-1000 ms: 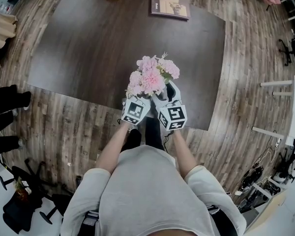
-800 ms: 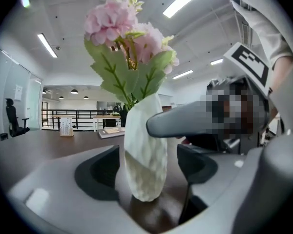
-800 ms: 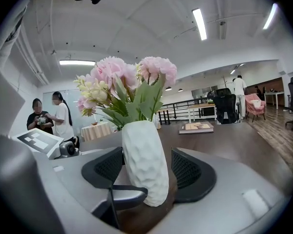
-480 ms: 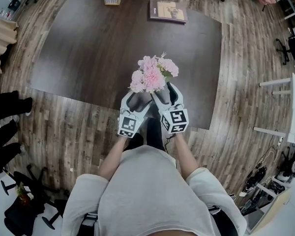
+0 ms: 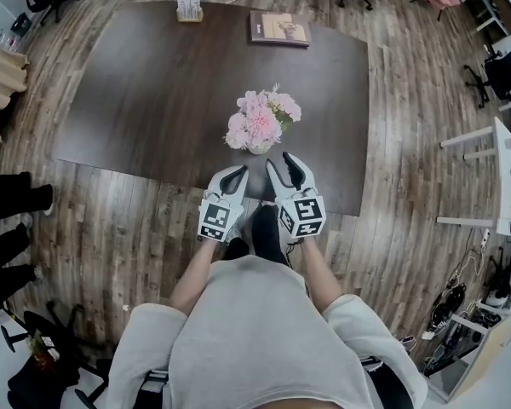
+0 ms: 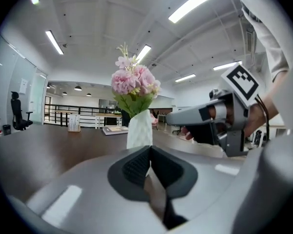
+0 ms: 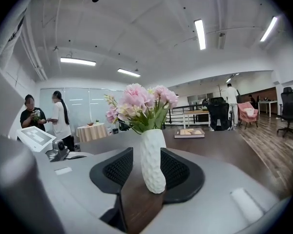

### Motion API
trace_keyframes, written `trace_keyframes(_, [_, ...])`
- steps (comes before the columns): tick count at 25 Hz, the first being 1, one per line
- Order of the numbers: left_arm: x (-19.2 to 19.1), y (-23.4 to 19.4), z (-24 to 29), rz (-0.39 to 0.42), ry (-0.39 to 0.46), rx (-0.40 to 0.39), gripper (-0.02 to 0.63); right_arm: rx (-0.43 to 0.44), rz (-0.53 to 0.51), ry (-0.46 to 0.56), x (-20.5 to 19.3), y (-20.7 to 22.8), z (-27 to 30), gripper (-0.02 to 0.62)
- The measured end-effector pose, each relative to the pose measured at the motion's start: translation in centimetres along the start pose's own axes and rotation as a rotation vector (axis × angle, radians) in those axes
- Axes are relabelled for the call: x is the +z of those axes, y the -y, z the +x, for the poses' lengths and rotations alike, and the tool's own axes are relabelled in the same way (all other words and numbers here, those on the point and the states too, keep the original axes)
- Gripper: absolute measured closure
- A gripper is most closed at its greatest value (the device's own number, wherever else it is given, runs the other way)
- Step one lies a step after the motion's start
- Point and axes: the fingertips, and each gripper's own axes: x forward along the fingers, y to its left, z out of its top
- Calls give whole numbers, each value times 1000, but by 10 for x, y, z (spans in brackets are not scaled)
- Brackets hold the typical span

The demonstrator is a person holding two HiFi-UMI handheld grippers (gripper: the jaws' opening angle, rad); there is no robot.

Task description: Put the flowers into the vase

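Head view: the flowers [image 5: 260, 119] stand in the white vase [image 5: 260, 146], upright on the dark table [image 5: 153, 83], near its 6 o'clock edge. The left gripper [image 5: 236, 175] lies at about 7 o'clock of the vase and the right gripper [image 5: 287, 167] at about 5 o'clock. Both are near the vase but apart from it and point toward 12. A book [image 5: 279, 28] lies well away at the table's 12 o'clock edge.

Left gripper view: the jaws are pressed together with nothing between them. The vase rises beyond their tips at 12 o'clock, untouched, and the right gripper reaches in from 3 o'clock.

Right gripper view: the jaws stand partly apart and have just been closing. The vase shows in the gap between them, but it stands farther off on the table and the pads do not press on it, so this gripper holds nothing.

Judgement: the flowers seem to be placed, and the step in hand is getting clear without upsetting them. The vase is narrow and the bunch is top-heavy, so a knock near the rim could tip it. The sound way is to draw both grippers straight back toward 6 o'clock, level and slowly. The right jaws are best kept off the vase's sides, and neither gripper should sweep across under the low leaves.
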Motion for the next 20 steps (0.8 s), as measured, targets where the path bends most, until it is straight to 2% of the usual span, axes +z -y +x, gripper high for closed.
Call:
trace_keyframes(7, [10,13,-15,3,38,5,597,-3,-33,11,1,-12,-26,515])
trace_keyframes(9, [7,16,-20,-7,40,11,597,-5,-35,1,-5,-14,-34,530])
trace_keyframes(12, [3,29,-37,-39,34,33,597,7,-22,-25,-15,-20,-57,592])
trace_keyframes(20, [32,65,-52,-64,91,84,596,44,-39,1,-10,-10,-106,598])
